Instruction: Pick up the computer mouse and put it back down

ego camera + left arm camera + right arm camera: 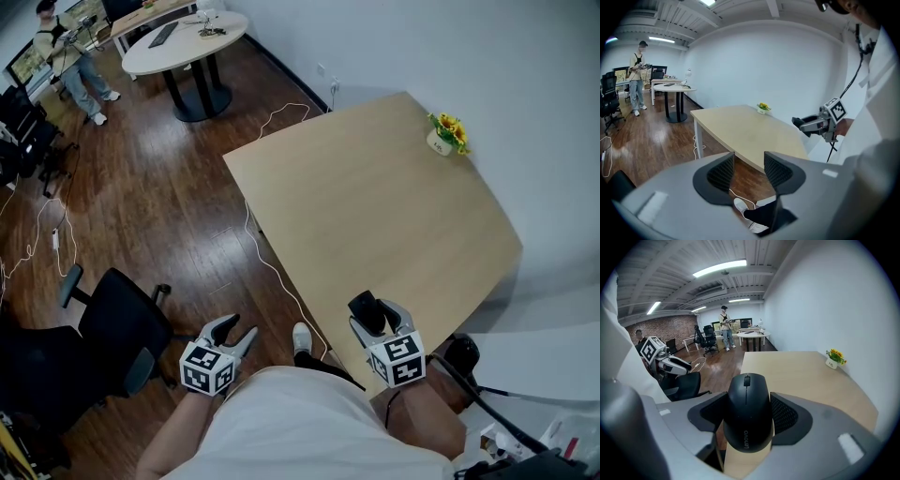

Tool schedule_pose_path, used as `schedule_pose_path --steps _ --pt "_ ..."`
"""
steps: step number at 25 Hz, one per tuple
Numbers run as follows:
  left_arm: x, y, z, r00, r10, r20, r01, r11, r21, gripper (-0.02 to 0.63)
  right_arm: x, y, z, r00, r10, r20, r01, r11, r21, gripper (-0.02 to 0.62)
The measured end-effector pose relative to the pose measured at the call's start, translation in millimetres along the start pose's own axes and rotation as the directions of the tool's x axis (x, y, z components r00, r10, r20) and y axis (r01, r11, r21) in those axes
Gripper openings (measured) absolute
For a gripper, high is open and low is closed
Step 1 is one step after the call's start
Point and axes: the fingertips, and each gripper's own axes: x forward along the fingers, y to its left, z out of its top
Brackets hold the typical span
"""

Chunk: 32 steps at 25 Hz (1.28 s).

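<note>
A black computer mouse (748,411) sits between the jaws of my right gripper (749,414), which is shut on its sides. In the head view the mouse (367,310) is held at the near edge of the light wooden table (375,206), in the right gripper (377,317). I cannot tell whether it rests on the table or hangs just above it. My left gripper (232,332) hangs open over the wooden floor, left of the table, with nothing between its jaws. The left gripper view shows its jaws (748,170) apart and the mouse (798,123) far off at the right.
A small pot of yellow flowers (447,135) stands at the table's far right corner. A black office chair (112,328) is on the floor at my left. A white cable (272,262) runs along the table's left edge. A round white table (185,42) and a person (70,61) are far back.
</note>
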Motion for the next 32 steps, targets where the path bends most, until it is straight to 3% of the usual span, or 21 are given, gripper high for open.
schedule_pose_path --steps 23,32 --pt "4.6 -4.2 2.4 1.0 0.012 -0.003 -0.012 1.0 -0.012 0.175 12.5 -29.2 -1.2 1.0 -0.021 0.019 0.02 0.999 0.046 0.29" --pt "-4.0 0.0 0.5 0.999 0.034 -0.013 -0.034 0.999 -0.023 0.175 144.5 -69.7 -56.5 0.994 -0.067 -0.082 0.076 0.992 0.106 0.29"
